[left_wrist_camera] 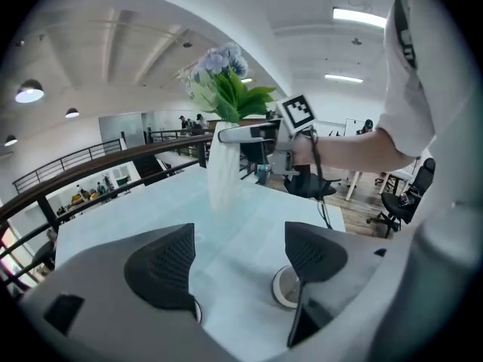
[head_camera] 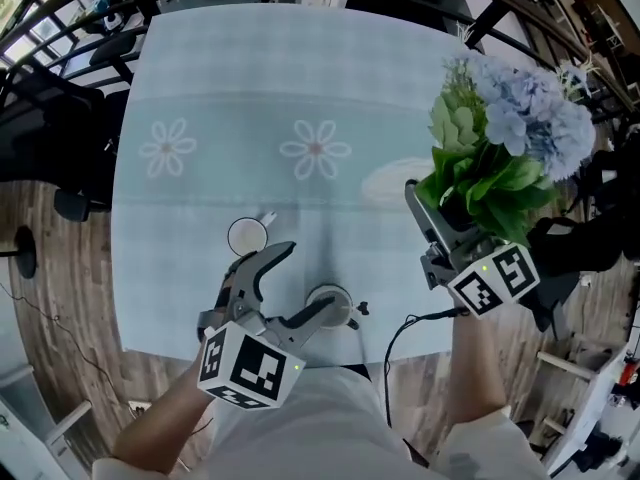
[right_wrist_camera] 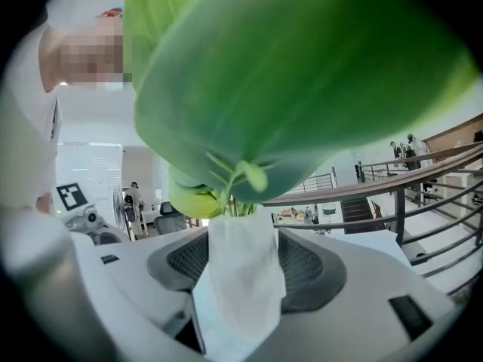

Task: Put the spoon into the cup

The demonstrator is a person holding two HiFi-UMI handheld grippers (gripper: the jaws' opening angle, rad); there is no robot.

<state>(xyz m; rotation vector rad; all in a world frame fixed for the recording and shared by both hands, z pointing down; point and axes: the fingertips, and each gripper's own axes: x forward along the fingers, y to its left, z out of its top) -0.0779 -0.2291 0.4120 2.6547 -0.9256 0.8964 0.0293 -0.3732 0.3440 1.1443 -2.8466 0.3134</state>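
A white cup stands on the pale blue tablecloth, with a small white stub at its far rim. A second round, grey-centred cup sits to its right and also shows as a ring in the left gripper view. I cannot pick out a spoon with certainty. My left gripper hovers between the two cups, open and empty. My right gripper is shut on a white vase of green leaves and blue flowers, held above the table's right side.
The near table edge runs just past the left gripper's marker cube. A black cable hangs off it. Black railings and office chairs ring the table over a wooden floor. Flower prints mark the cloth.
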